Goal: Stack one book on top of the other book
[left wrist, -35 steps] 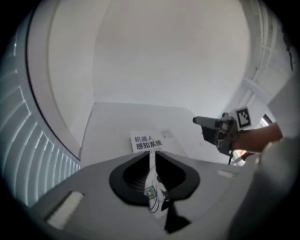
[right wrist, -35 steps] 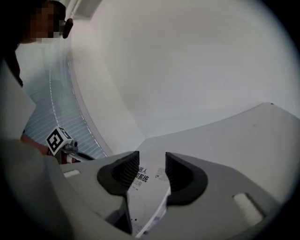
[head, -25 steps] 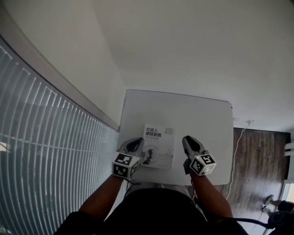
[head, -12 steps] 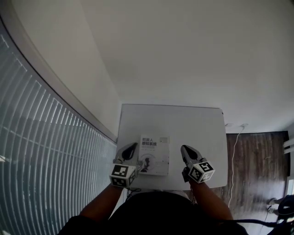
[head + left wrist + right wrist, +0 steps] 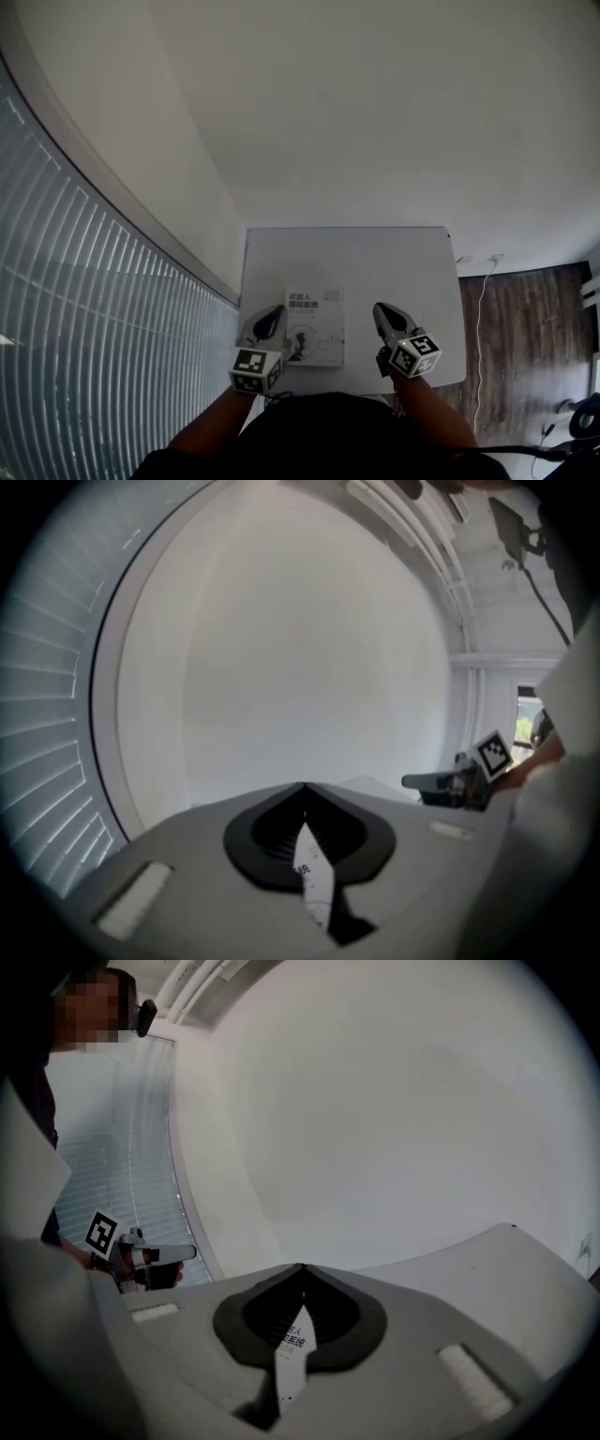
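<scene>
A white book point(image 5: 314, 326) with dark print on its cover lies flat near the front edge of the white table point(image 5: 394, 262); whether a second book lies under it I cannot tell. My left gripper point(image 5: 273, 315) hovers just left of the book, jaws shut and empty. My right gripper point(image 5: 383, 310) hovers a little to the right of it, also shut and empty. In the left gripper view the jaws point(image 5: 305, 786) meet at the tips, and a sliver of the book point(image 5: 314, 874) shows below them. The right gripper view shows the same: shut jaws point(image 5: 303, 1267) and a strip of cover point(image 5: 291, 1354).
A wall of window blinds point(image 5: 84, 328) runs along the table's left side. Wooden floor point(image 5: 525, 337) with a white cable lies to the right. The table's far half carries nothing. The other gripper point(image 5: 141, 1255) shows at the left of the right gripper view.
The head view has tipped upward, so the table sits lower and smaller in frame. Both grippers have drawn slightly back from the book's sides; the book has not moved.
</scene>
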A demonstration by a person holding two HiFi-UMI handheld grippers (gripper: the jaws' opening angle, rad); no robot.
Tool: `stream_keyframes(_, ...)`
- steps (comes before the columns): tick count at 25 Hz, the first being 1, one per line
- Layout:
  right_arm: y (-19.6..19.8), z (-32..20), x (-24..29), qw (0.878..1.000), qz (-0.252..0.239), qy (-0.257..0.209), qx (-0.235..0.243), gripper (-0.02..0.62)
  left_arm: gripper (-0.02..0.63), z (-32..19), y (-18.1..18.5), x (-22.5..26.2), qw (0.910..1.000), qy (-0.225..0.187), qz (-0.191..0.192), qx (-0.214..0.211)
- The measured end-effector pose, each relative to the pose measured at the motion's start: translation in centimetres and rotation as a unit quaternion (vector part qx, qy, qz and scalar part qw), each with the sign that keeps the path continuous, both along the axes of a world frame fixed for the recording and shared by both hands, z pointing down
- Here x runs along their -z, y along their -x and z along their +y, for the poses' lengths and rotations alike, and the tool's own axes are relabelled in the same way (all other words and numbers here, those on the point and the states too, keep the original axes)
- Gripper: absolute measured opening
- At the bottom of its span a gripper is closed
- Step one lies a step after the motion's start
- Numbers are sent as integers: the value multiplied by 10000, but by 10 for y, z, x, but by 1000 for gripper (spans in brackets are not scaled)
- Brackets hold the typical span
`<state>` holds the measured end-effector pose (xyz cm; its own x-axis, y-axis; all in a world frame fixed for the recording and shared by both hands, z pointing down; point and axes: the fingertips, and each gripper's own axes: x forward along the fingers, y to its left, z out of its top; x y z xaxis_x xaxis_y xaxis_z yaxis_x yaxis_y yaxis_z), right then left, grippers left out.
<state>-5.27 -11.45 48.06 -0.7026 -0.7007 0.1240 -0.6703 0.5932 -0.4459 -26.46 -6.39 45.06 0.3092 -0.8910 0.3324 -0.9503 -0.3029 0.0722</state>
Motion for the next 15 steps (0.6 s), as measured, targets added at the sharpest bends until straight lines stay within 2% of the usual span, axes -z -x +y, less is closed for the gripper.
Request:
stream_keyframes(3,-6,2,13,9998,214,-4,21,2,3,5,-1,20,10000,46,-32,20)
stream_keyframes(6,-3,3,29,10000,48,26,78,2,3,7,-2,34,9999,146,15,60)
stream_keyframes(15,-2,-3,14,9999,-29,131,24,2,3,-3,-2,23,9999,124,77,-12)
